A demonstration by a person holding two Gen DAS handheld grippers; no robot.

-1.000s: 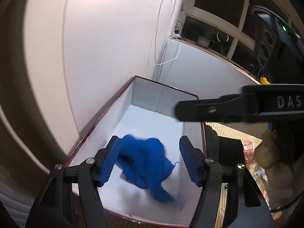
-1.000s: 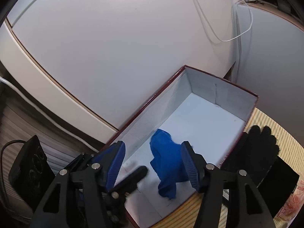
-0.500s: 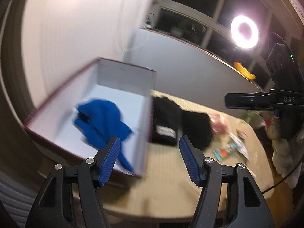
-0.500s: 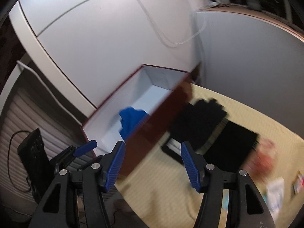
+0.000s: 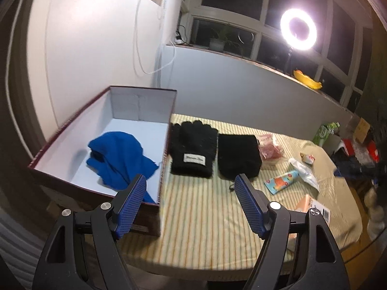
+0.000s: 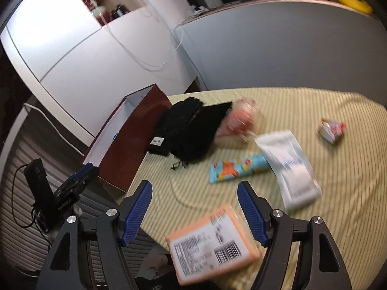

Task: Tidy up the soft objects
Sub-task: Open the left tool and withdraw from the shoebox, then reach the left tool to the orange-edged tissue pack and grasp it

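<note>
Blue cloth (image 5: 121, 160) lay crumpled inside the box (image 5: 167, 145), toward its near end, on the white floor of the box. The box stood at the left edge of the worktop (image 5: 200, 217), which was covered in a striped yellow sheet. Just right of the box lay a black glove (image 5: 193, 149) with a white label, touching or nearly touching the box wall, and beside that a black pouch (image 5: 239, 157).

The left hand-held gripper (image 5: 191, 205) hung above the near edge of the worktop, its blue pads spread apart and holding nothing. The right hand-held gripper (image 6: 194, 210) was likewise apart and empty, over an orange parcel (image 6: 212, 244) with a barcode label at the worktop's near edge.

In the right wrist view, which was blurred, a white packet (image 6: 287, 166) lay beside a light-blue tube (image 6: 238, 168), with a pink pack (image 6: 238, 122) next to the pouch (image 6: 193, 133). A ring light (image 5: 298, 29) glowed by the window.
</note>
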